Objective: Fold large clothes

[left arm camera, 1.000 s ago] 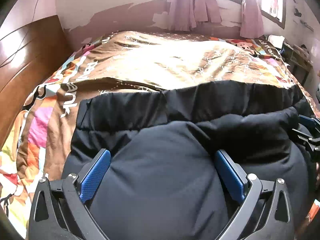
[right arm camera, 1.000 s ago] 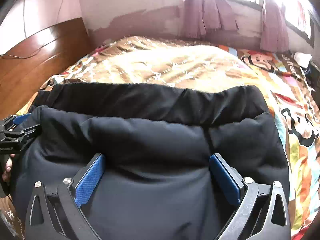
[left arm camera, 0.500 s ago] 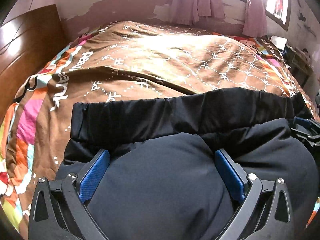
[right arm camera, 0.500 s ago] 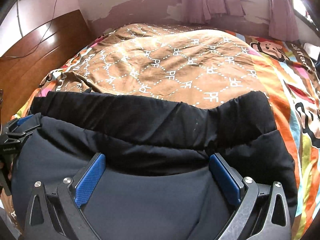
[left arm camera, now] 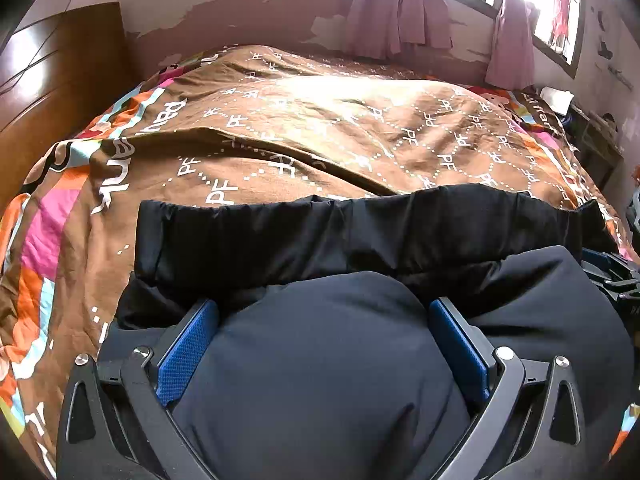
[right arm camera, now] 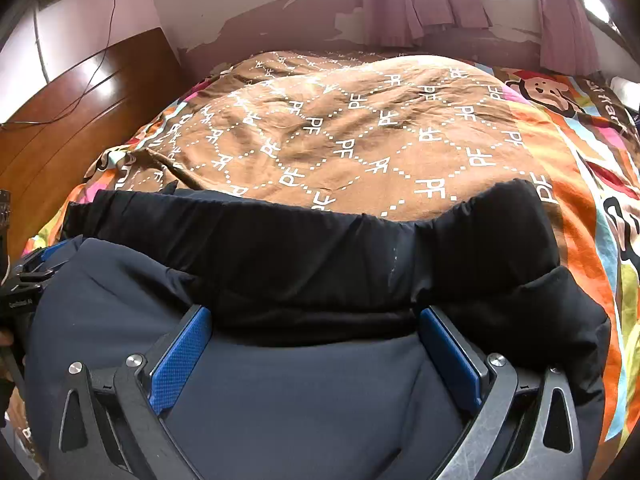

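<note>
Both my tongs stand wide open: left gripper (left arm camera: 322, 330) and right gripper (right arm camera: 314, 334) each straddle a puffed fold of the dark padded jacket (left arm camera: 328, 380), which lies on the brown quilt (left arm camera: 340, 128) directly under and ahead of the fingers. I judge it soft, bulky, springy, slippery-shelled, so I would pinch the near folded edge between the pads, not the padded middle
</note>
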The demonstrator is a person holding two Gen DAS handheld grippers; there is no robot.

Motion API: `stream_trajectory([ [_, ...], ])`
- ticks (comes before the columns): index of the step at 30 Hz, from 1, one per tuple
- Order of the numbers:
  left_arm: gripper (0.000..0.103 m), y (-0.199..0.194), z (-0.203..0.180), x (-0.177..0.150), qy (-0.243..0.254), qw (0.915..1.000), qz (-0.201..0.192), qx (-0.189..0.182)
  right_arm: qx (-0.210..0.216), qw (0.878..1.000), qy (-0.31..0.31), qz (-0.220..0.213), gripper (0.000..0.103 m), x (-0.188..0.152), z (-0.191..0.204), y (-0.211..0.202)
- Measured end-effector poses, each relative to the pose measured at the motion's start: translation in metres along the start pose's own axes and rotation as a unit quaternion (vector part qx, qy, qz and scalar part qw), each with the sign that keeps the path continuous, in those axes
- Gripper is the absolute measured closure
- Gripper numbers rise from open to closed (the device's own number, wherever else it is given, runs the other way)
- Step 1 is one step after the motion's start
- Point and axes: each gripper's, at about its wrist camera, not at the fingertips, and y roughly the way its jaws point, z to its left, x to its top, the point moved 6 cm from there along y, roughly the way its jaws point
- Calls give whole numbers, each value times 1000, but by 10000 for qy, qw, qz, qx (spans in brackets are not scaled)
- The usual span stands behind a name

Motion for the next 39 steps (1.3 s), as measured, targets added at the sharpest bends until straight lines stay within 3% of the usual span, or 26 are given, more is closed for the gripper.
stream_trajectory([
  [26,0,2,1,-2,6,10000,-49,-7,-21,10000,-24,-79,0,-2,-1,2],
  [35,1,-2,-1,-2,64,9994,-342,44,-6,9988,-79,-492,0,-1,1,-9],
  [39,1,-17,1,-4,20,9982,-597,-99,266,9971,-25,-712,0,-3,-1,-22],
])
